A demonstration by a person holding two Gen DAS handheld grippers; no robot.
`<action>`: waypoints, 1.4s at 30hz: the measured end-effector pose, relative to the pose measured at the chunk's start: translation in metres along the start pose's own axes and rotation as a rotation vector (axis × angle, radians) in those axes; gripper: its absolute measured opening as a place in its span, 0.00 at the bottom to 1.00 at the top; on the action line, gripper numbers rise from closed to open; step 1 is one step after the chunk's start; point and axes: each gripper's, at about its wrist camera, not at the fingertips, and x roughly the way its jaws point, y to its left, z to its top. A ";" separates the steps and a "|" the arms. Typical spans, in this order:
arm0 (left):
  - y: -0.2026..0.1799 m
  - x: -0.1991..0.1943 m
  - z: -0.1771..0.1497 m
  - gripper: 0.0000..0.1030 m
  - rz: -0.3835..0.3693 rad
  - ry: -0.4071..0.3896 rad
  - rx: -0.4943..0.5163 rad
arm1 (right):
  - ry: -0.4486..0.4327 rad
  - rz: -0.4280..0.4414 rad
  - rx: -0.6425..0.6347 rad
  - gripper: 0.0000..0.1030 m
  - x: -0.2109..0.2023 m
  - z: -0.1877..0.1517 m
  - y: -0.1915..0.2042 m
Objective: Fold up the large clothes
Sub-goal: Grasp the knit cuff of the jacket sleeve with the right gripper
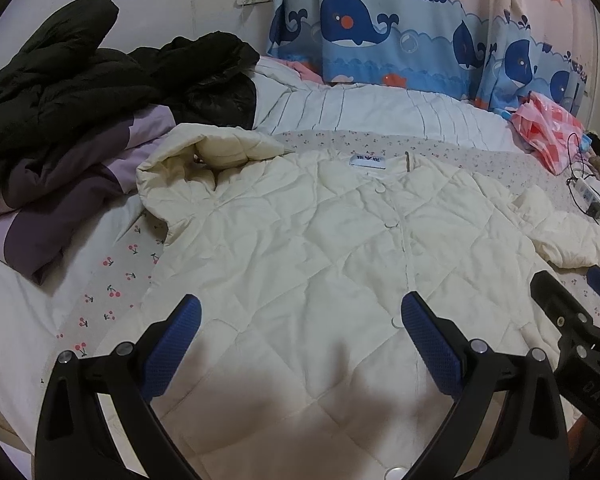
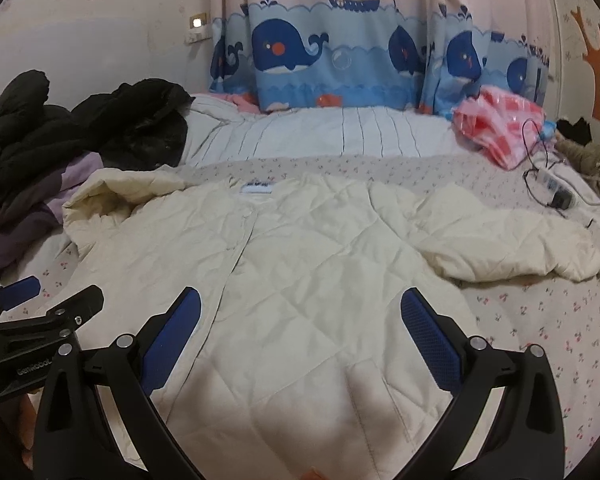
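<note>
A cream quilted jacket (image 1: pixel 308 248) lies front up and buttoned on the bed, collar label away from me. It also shows in the right wrist view (image 2: pixel 312 264). Its left sleeve (image 1: pixel 204 156) is bunched by the dark pile; its right sleeve (image 2: pixel 512 248) lies crumpled out to the right. My left gripper (image 1: pixel 300 312) is open and empty above the jacket's lower left part. My right gripper (image 2: pixel 300 308) is open and empty above the lower right part. Each gripper shows at the edge of the other's view.
A pile of black and purple clothes (image 1: pixel 60 120) lies at the left on the cherry-print bedsheet (image 1: pixel 108 280). A pink checked bag (image 2: pixel 500 128) and a power strip with cables (image 2: pixel 556 192) lie at the right. A whale-print curtain (image 2: pixel 340 60) hangs behind.
</note>
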 end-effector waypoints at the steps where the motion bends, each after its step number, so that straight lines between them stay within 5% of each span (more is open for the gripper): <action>1: -0.001 0.000 0.000 0.93 0.000 -0.001 -0.001 | 0.004 0.006 0.001 0.94 0.000 0.000 0.000; 12: -0.006 0.003 -0.001 0.93 -0.040 0.020 -0.014 | 0.110 0.088 0.157 0.94 0.009 0.014 -0.053; 18: -0.008 0.007 -0.002 0.93 -0.064 0.044 -0.030 | 0.159 0.109 0.543 0.94 0.000 0.007 -0.213; 22: -0.005 0.009 -0.002 0.93 -0.049 0.049 -0.038 | 0.095 0.013 0.688 0.94 -0.013 -0.002 -0.334; 27: -0.001 0.014 -0.003 0.93 -0.062 0.075 -0.063 | 0.031 0.021 0.959 0.94 -0.012 -0.032 -0.464; 33: 0.000 0.024 -0.005 0.93 -0.075 0.116 -0.085 | 0.035 0.031 1.109 0.94 0.023 -0.057 -0.532; 38: 0.003 0.033 -0.010 0.93 -0.119 0.169 -0.131 | -0.033 0.040 1.034 0.93 0.042 -0.043 -0.538; 39: 0.005 0.035 -0.010 0.93 -0.127 0.179 -0.143 | -0.026 0.034 1.010 0.83 0.046 -0.039 -0.539; 41: 0.008 0.040 -0.012 0.93 -0.146 0.206 -0.179 | -0.012 0.057 0.987 0.31 0.059 -0.029 -0.541; 42: 0.010 0.042 -0.013 0.93 -0.152 0.217 -0.199 | -0.018 0.097 1.008 0.23 0.062 -0.029 -0.545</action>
